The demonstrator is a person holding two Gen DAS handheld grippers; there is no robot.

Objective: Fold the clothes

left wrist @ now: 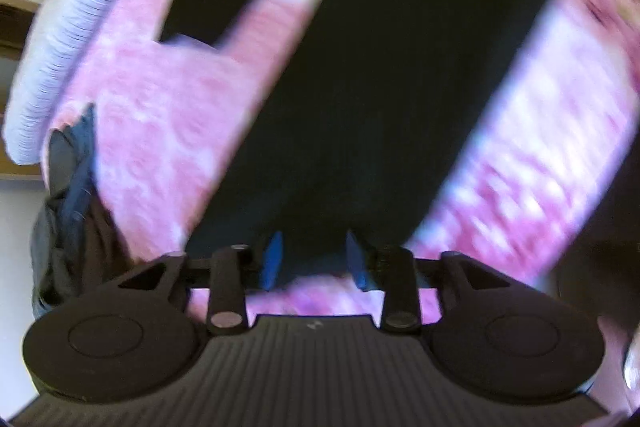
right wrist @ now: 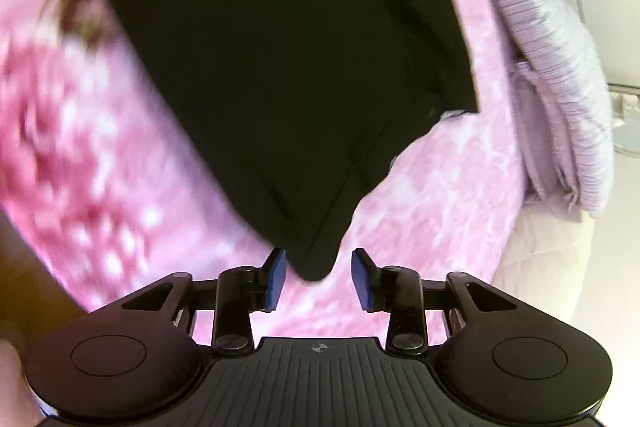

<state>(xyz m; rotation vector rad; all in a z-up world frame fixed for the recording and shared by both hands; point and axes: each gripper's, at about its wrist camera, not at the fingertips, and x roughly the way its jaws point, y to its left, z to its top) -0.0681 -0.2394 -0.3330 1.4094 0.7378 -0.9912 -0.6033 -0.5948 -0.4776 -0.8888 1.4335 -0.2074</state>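
Note:
A black garment [left wrist: 360,87] lies spread on a pink patterned blanket [left wrist: 160,115]. In the left wrist view its near edge lies between the blue pads of my left gripper [left wrist: 314,259], whose jaws stand apart around the cloth. In the right wrist view a corner of the same black garment [right wrist: 280,67] points down between the blue pads of my right gripper [right wrist: 320,277]. Those jaws are open, with the corner's tip just between them and the right pad clear of it. Both views are motion-blurred.
A ribbed lavender cloth [left wrist: 68,39] lies along the blanket's edge, also in the right wrist view [right wrist: 560,75]. A grey-blue garment [left wrist: 68,211] sits at the left. A cream quilted surface [right wrist: 532,259] shows at the right. The blanket [right wrist: 440,219] surrounds the garment.

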